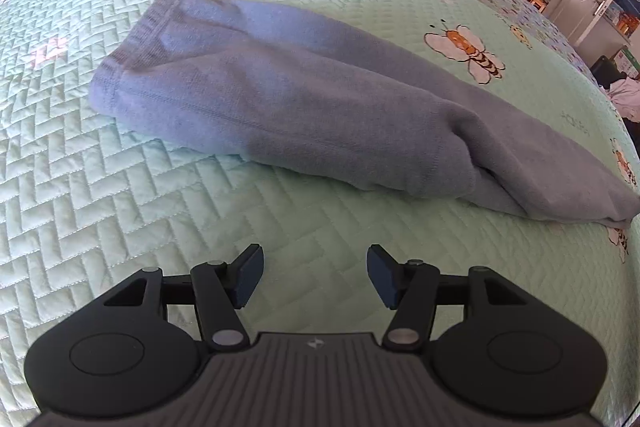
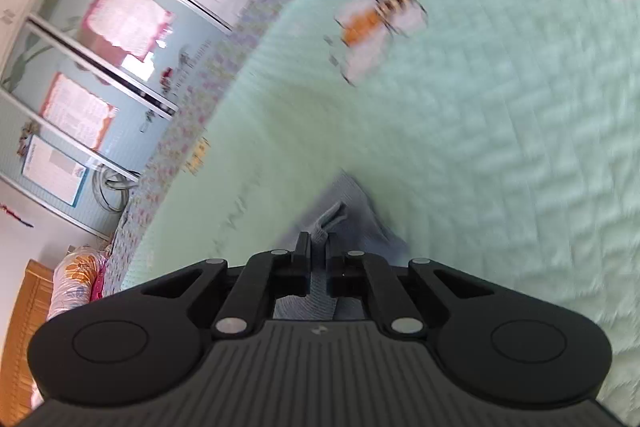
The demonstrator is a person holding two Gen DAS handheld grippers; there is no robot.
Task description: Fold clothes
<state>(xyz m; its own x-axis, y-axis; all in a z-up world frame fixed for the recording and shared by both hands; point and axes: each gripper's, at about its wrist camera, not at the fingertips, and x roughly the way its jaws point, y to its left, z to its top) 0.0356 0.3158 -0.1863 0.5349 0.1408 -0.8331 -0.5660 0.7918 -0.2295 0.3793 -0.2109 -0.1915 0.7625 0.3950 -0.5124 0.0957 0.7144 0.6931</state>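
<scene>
A blue garment (image 1: 280, 107) is laid on the bedspread (image 1: 100, 207). Its edge is pinched by the right gripper (image 2: 319, 247); the left gripper (image 1: 316, 275) is spread, empty. The thin edge could be lost if pulled hard.

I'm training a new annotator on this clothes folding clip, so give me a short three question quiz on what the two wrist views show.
1. True or false: the left hand-held gripper is shut on the blue-grey garment.
2. What is pinched in the right hand-held gripper? A) a pillow B) a fold of blue-grey cloth C) nothing
3. Fill in: the garment lies on a pale green quilted ____ printed with bees.

Key: 1. False; its jaws stand apart over bare quilt, short of the garment. 2. B. 3. bedspread.
</scene>
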